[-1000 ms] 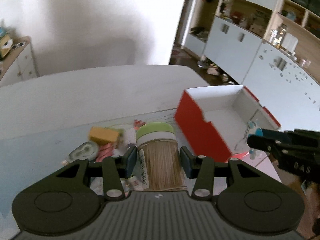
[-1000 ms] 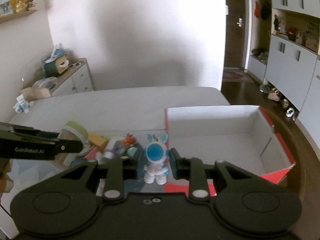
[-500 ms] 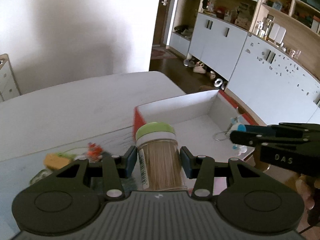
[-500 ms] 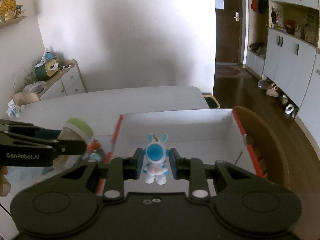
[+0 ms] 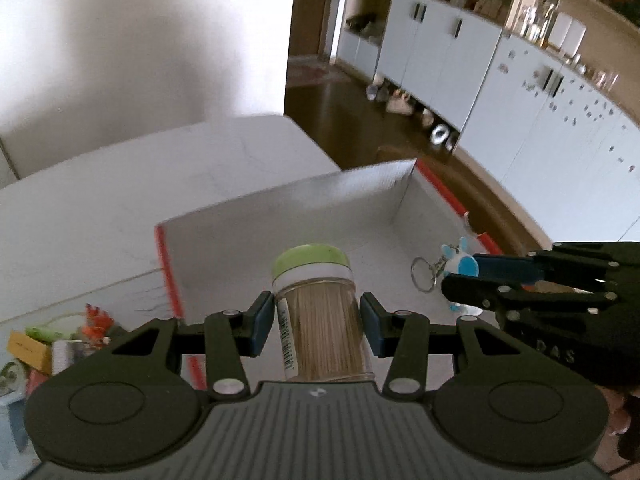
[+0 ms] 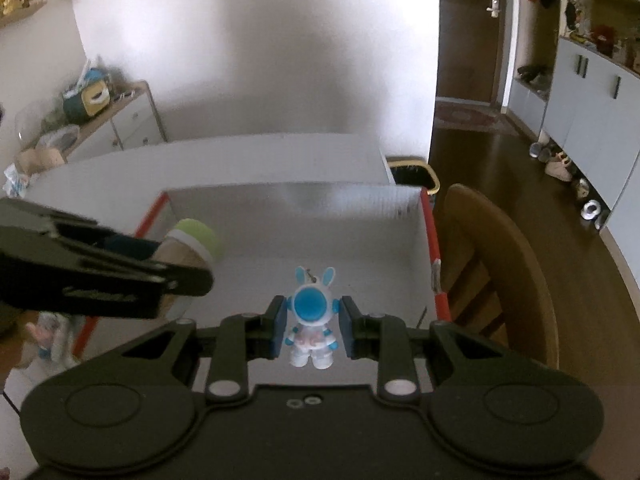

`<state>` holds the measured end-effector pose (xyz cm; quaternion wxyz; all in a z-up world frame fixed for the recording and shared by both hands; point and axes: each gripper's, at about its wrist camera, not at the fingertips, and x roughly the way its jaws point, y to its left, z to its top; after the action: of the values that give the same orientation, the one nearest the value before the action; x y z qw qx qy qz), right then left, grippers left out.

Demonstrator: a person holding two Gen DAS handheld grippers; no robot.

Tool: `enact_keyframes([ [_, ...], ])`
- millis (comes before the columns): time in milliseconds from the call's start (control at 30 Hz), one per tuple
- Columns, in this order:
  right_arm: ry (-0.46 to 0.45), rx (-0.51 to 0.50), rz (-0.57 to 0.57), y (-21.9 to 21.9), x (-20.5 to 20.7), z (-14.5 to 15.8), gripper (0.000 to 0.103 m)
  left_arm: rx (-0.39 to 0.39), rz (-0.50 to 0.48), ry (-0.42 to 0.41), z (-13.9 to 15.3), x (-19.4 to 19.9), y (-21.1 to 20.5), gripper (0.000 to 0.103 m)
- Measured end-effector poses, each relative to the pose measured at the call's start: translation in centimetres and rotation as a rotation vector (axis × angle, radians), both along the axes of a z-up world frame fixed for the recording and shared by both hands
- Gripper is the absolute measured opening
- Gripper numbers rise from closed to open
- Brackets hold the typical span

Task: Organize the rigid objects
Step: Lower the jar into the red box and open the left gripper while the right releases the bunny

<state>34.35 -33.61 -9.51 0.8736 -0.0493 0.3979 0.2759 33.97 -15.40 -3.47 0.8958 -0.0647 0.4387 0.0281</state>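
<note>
The left claw (image 5: 316,326) is part-way open, its blue pads pressed against both sides of a clear toothpick jar (image 5: 322,320) with a green lid. Beyond and below its tips lies the white, red-edged box (image 5: 280,216) on the pale surface (image 5: 120,216). To its right, the right claw (image 6: 313,326) is nearly closed, pinching a blue-and-white bunny astronaut keychain (image 6: 313,316) over the same box. Small clutter (image 5: 48,344) sits to the left claw's left.
</note>
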Motion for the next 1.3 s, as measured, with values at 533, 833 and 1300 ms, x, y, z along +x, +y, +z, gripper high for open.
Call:
enact_keyframes([
  [533,0.105,-0.122,0.143,2.7,2.3,-4.2,0.026,0.045,0.026,0.172,-7.1,8.3,-1.1,0.047],
  [833,0.149,-0.142,0.157,3.3,2.2,-5.2,0.026,0.033,0.02,0.225,-8.9,9.5,-0.9,0.043],
  [1300,0.163,-0.125,0.152,2.8,2.3,-5.0,0.031,0.048,0.021,0.216,-8.7,9.0,-1.4,0.043],
])
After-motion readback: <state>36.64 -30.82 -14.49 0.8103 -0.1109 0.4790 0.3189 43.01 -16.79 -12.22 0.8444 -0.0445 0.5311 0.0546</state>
